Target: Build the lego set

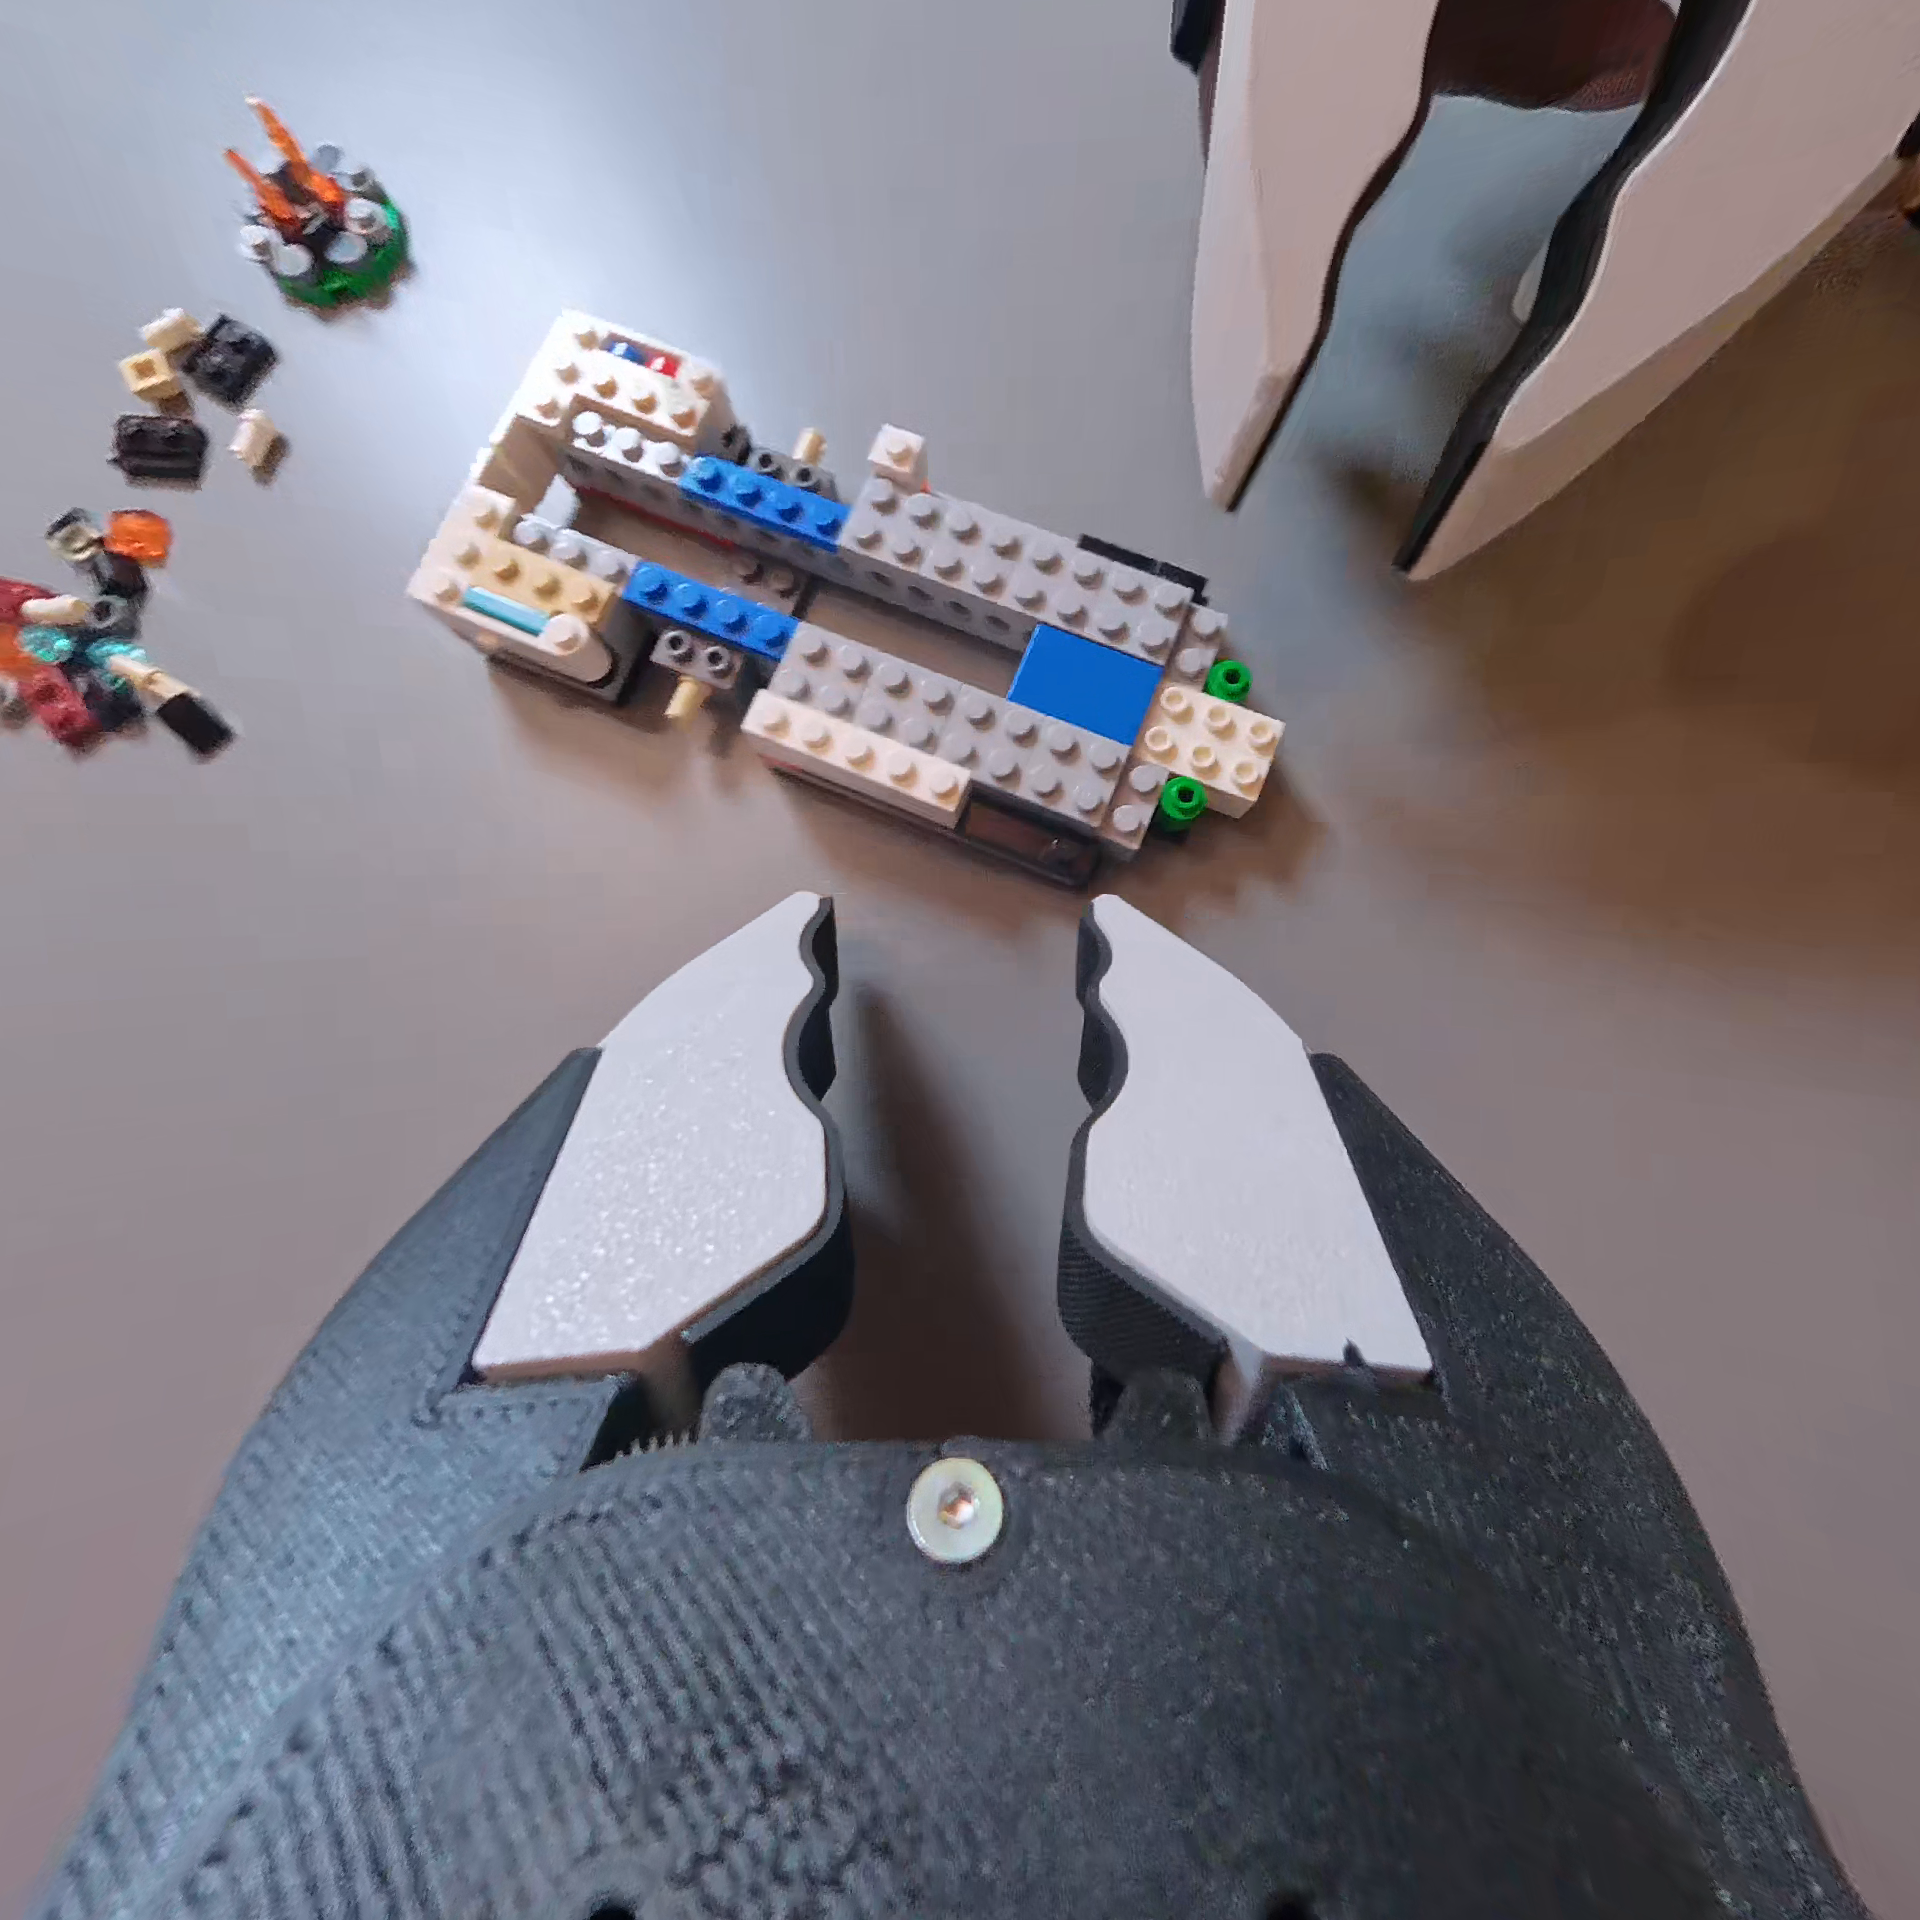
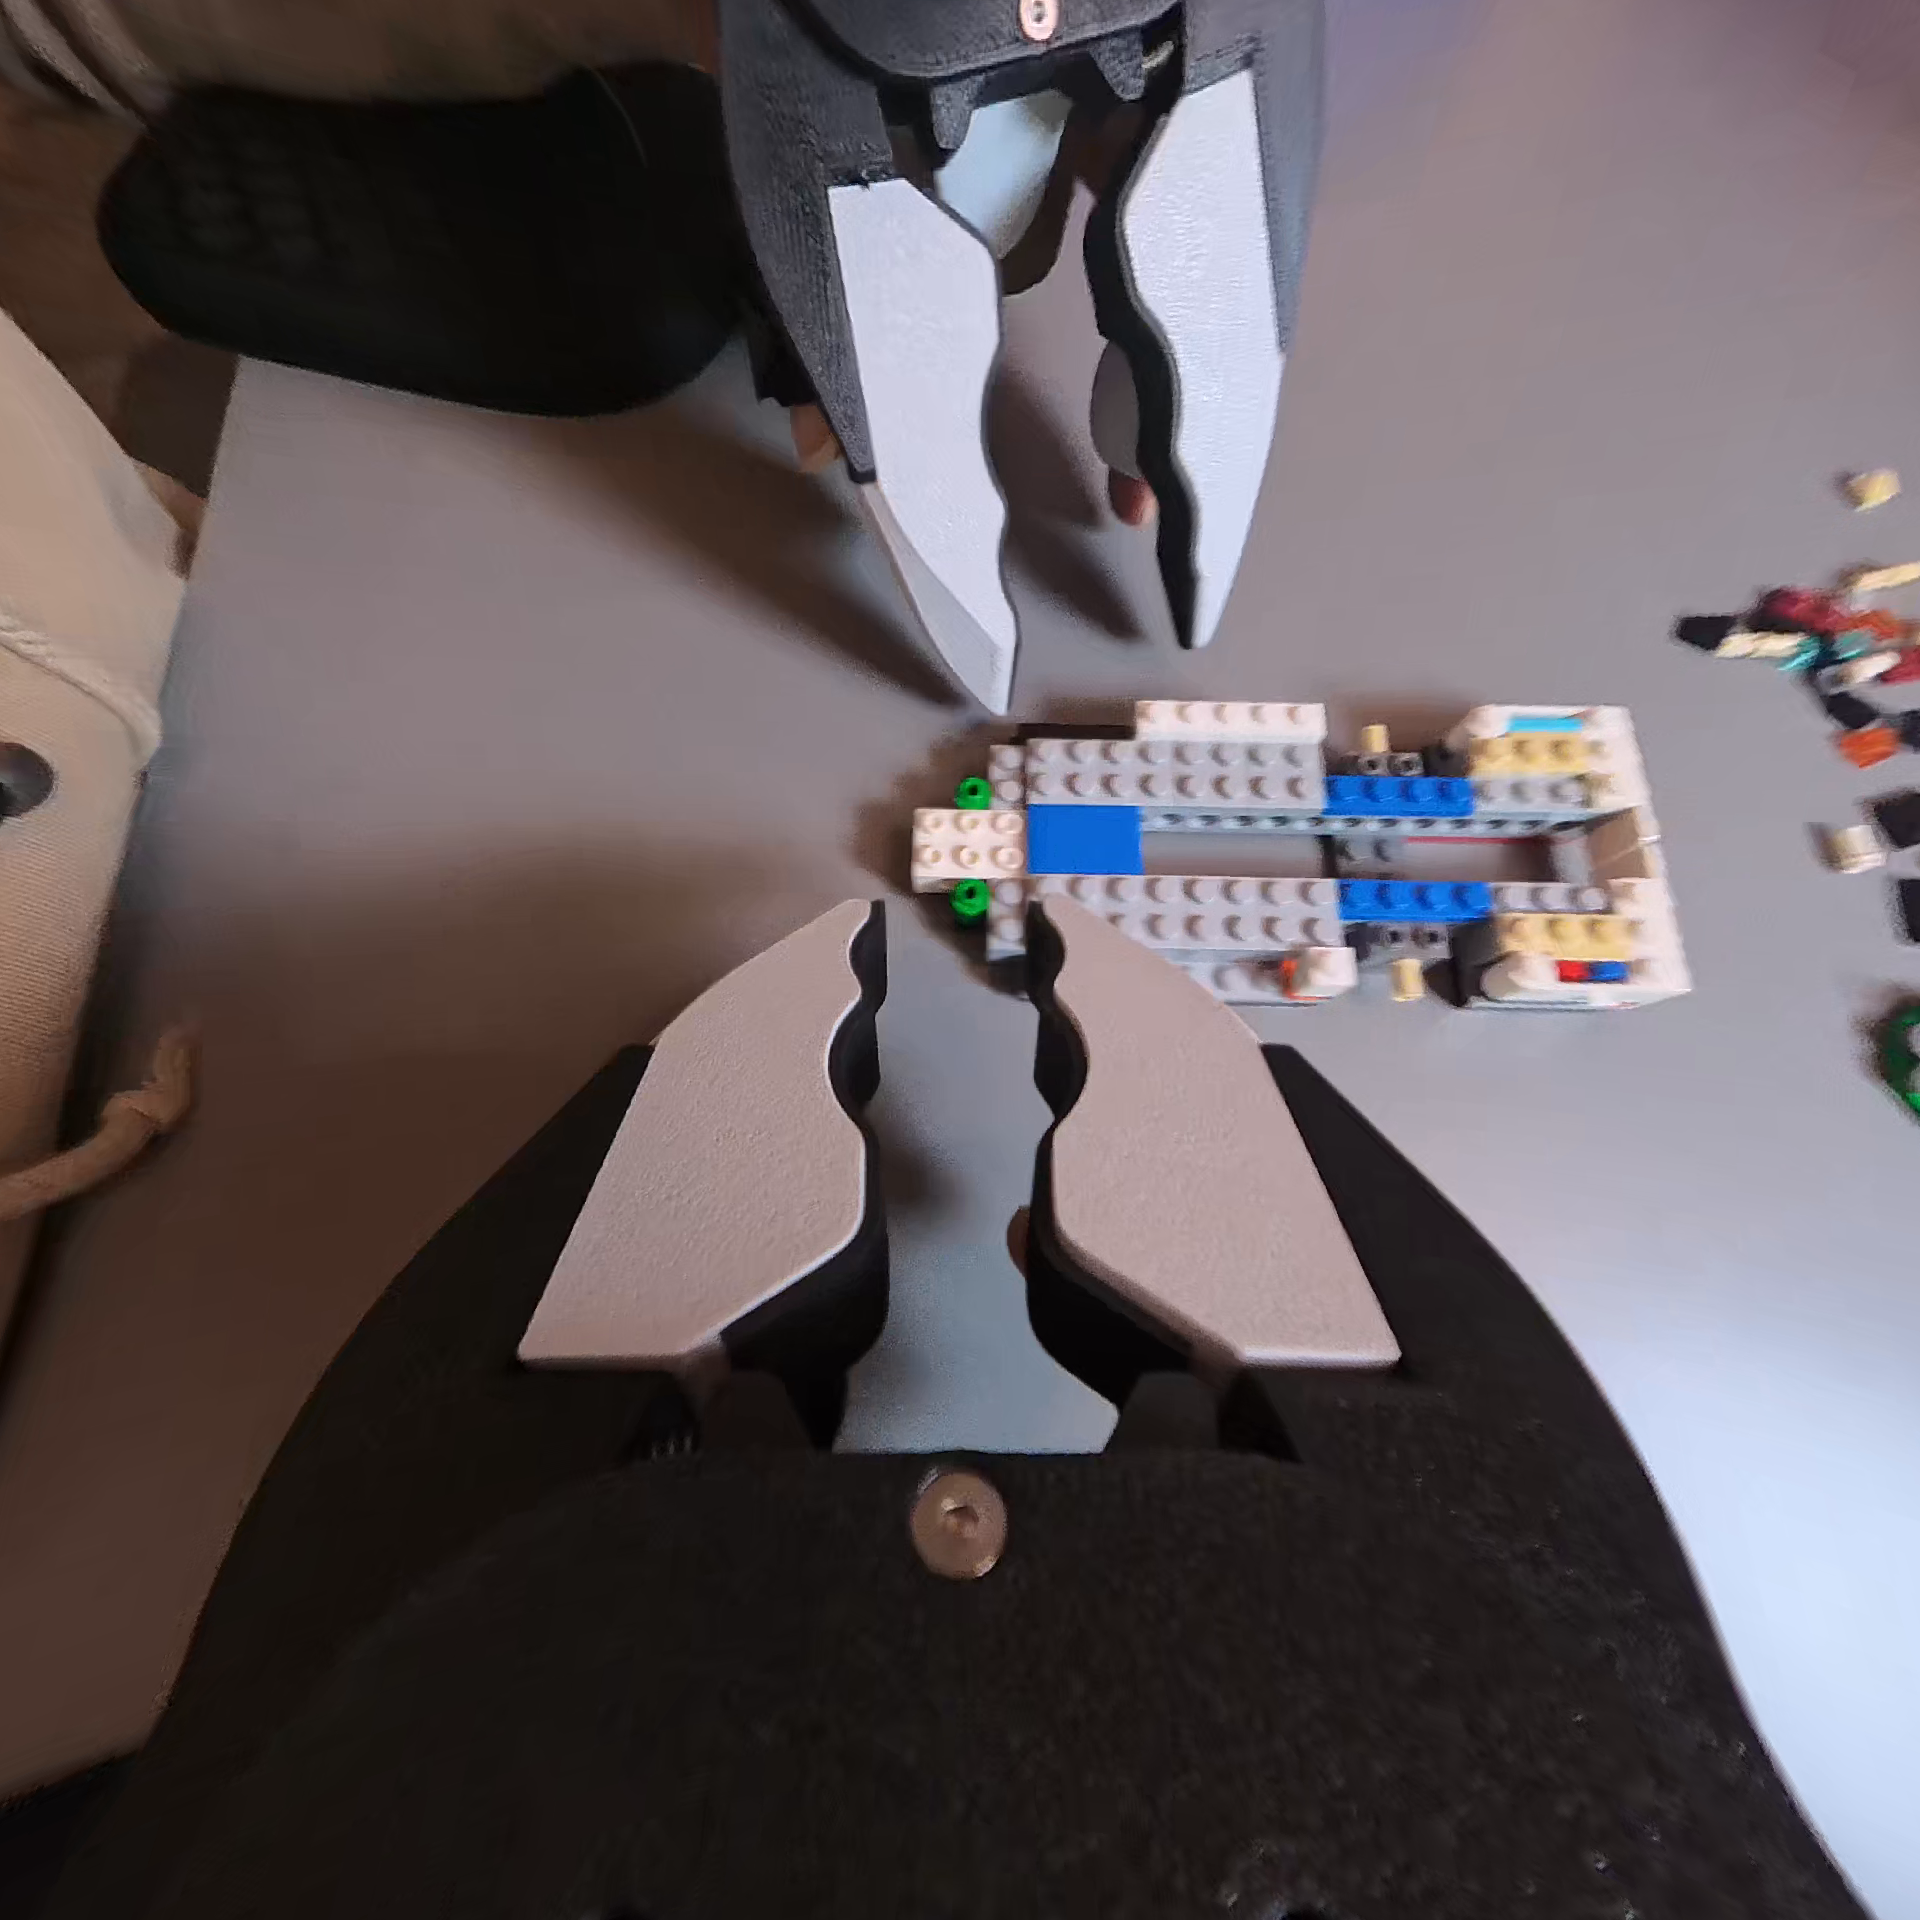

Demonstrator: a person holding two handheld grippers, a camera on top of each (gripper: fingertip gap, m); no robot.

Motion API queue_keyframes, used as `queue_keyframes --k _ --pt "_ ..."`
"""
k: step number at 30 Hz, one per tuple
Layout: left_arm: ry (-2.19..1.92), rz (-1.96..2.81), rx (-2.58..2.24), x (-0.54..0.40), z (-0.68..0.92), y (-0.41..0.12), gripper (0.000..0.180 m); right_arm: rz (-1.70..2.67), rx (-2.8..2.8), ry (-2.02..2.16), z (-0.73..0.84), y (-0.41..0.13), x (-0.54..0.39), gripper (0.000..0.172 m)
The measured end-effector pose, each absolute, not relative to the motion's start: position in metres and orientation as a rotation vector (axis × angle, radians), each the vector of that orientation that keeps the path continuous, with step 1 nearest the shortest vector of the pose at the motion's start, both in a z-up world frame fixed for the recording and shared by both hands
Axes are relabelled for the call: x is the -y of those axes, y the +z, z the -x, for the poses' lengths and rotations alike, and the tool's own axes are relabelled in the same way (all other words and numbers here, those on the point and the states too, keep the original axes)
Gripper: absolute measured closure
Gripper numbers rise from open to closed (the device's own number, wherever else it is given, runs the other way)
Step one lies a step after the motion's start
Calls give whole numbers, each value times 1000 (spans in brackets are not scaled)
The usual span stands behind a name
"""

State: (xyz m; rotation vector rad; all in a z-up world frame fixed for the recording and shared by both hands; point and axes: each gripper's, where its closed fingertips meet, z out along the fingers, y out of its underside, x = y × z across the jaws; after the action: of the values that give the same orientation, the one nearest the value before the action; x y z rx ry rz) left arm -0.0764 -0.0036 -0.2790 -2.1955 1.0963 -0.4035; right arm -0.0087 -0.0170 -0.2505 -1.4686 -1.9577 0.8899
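A long brick model [image 1: 831,603] of grey, white, tan and blue bricks with two green studs lies flat on the grey table [image 1: 520,987]. My left gripper [image 1: 956,914] is open and empty, just short of the model's near side. My right gripper [image 2: 956,914] is open and empty, its fingertips beside the model's [image 2: 1288,852] end with the green studs [image 2: 971,902]. The right gripper also shows in the left wrist view [image 1: 1320,530], above the table past the model. The left gripper shows in the right wrist view [image 2: 1091,665], open, its tips just beyond the model.
A heap of small loose bricks [image 1: 104,644] and a small round green build with orange pieces [image 1: 317,223] lie left of the model. In the right wrist view, a black object [image 2: 416,239] and beige fabric [image 2: 62,727] lie at the table's left edge.
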Motion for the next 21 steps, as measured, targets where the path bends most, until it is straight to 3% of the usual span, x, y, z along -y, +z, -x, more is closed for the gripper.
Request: queue_keyframes --k 3,6,9,13,17,21 --pt "-459 2212 -1065 9 79 -275 132 1391 2030 801 12 -250 -3 134" --pt "-461 2218 -1094 16 75 -278 125 1297 2245 696 13 -263 -7 112" --pt "-471 2221 -1130 22 68 -284 122 1161 2432 531 17 -276 -12 105" --pt "-472 2208 -1141 22 63 -285 122 1139 2492 452 27 -276 -15 115" --pt "-476 2192 -1148 23 62 -284 120 1295 2384 401 30 -274 -16 140" --pt "-473 2203 -1135 24 66 -279 116 1600 2163 480 31 -274 -5 140"
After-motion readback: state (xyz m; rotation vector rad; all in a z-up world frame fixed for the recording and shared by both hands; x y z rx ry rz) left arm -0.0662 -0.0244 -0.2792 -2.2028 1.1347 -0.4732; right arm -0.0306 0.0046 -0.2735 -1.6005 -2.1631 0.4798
